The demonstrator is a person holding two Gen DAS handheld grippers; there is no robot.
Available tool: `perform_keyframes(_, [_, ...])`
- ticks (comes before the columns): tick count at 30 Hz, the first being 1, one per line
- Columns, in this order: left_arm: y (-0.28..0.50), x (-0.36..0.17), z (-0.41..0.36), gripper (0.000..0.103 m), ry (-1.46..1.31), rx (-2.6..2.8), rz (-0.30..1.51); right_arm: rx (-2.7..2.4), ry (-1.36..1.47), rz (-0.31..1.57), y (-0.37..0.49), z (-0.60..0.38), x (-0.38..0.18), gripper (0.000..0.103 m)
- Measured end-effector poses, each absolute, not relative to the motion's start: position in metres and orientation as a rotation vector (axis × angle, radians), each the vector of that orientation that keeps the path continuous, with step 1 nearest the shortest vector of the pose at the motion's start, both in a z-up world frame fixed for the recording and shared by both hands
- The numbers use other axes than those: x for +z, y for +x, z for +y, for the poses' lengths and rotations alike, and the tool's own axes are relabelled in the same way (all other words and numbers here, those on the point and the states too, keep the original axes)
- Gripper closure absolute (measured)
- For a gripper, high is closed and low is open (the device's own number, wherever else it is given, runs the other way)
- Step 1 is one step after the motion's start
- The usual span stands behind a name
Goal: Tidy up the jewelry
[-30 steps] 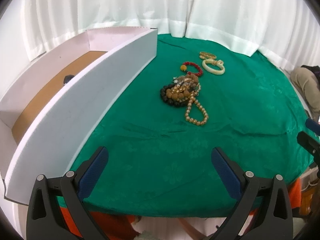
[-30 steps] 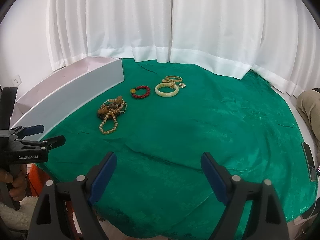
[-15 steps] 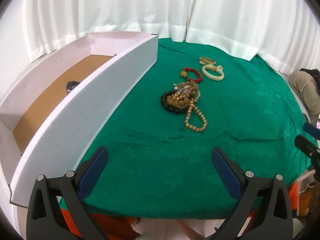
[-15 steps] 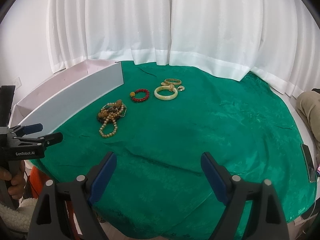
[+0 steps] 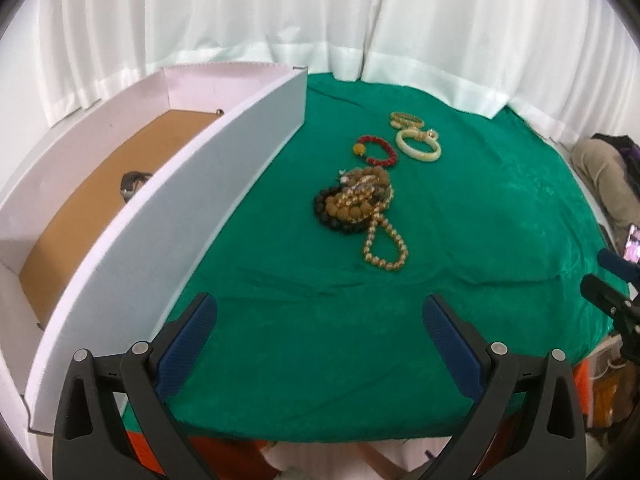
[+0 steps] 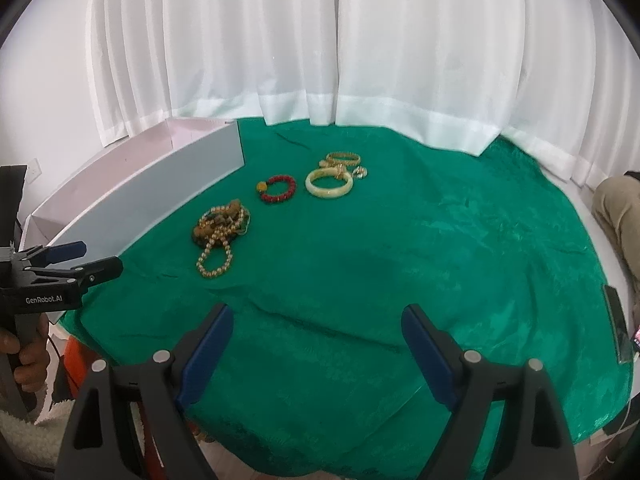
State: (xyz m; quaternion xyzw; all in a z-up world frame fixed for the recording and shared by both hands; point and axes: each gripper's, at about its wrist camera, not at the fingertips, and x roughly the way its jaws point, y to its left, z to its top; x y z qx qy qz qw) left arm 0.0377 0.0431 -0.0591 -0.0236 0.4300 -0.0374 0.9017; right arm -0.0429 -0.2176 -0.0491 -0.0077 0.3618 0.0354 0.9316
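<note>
On the green cloth lies a tangled heap of bead necklaces [image 5: 354,204] [image 6: 221,224], with a gold-bead loop [image 5: 385,246] trailing toward me. Beyond it sit a red bead bracelet [image 5: 375,149] [image 6: 277,188], a cream bangle [image 5: 418,146] [image 6: 329,183] and gold bangles [image 5: 406,119] [image 6: 343,158]. A white box [image 5: 208,168] [image 6: 152,196] with a brown floor stands at the left; a small dark item [image 5: 134,183] rests inside. My left gripper [image 5: 318,330] hangs open over the near table edge, empty. My right gripper [image 6: 316,340] is likewise open and empty, well short of the jewelry.
White curtains [image 6: 320,60] close off the back. The round table's green cloth [image 6: 440,260] drops off at the near edge. A seated person's leg [image 5: 608,176] shows at the far right. A phone [image 6: 616,324] lies at the right rim.
Both grippers have lifted and tipped slightly, so the jewelry and box sit lower in view; more of the box's floor shows. Nothing on the table has moved.
</note>
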Motion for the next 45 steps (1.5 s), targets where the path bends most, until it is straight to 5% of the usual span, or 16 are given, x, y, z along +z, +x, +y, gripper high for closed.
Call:
perform_keyframes(10, [0.056, -0.064, 0.071, 0.001, -0.155, -0.106, 0.91, 0.043, 0.046, 0.767, -0.039, -0.238, -0.06, 0.015])
perform_keyframes(21, [0.129, -0.063, 0.001, 0.004, 0.035, -0.241, 0.875, 0.058, 0.05, 0.792, -0.042, -0.236, -0.068, 0.015])
perform_keyframes(27, [0.166, -0.096, -0.038, 0.03, 0.267, -0.216, 0.918, 0.046, 0.074, 0.807, -0.044, -0.244, -0.074, 0.015])
perform_keyframes(29, [0.176, -0.106, -0.04, 0.074, 0.284, -0.218, 0.955, 0.041, 0.085, 0.809, -0.044, -0.247, -0.075, 0.015])
perform_keyframes(31, [0.181, -0.104, -0.03, 0.092, 0.206, -0.245, 0.978, 0.035, 0.093, 0.806, -0.045, -0.25, -0.075, 0.015])
perform_keyframes(45, [0.155, -0.022, 0.061, 0.092, -0.375, -0.44, 0.956, 0.048, 0.117, 0.809, -0.04, -0.252, -0.077, 0.015])
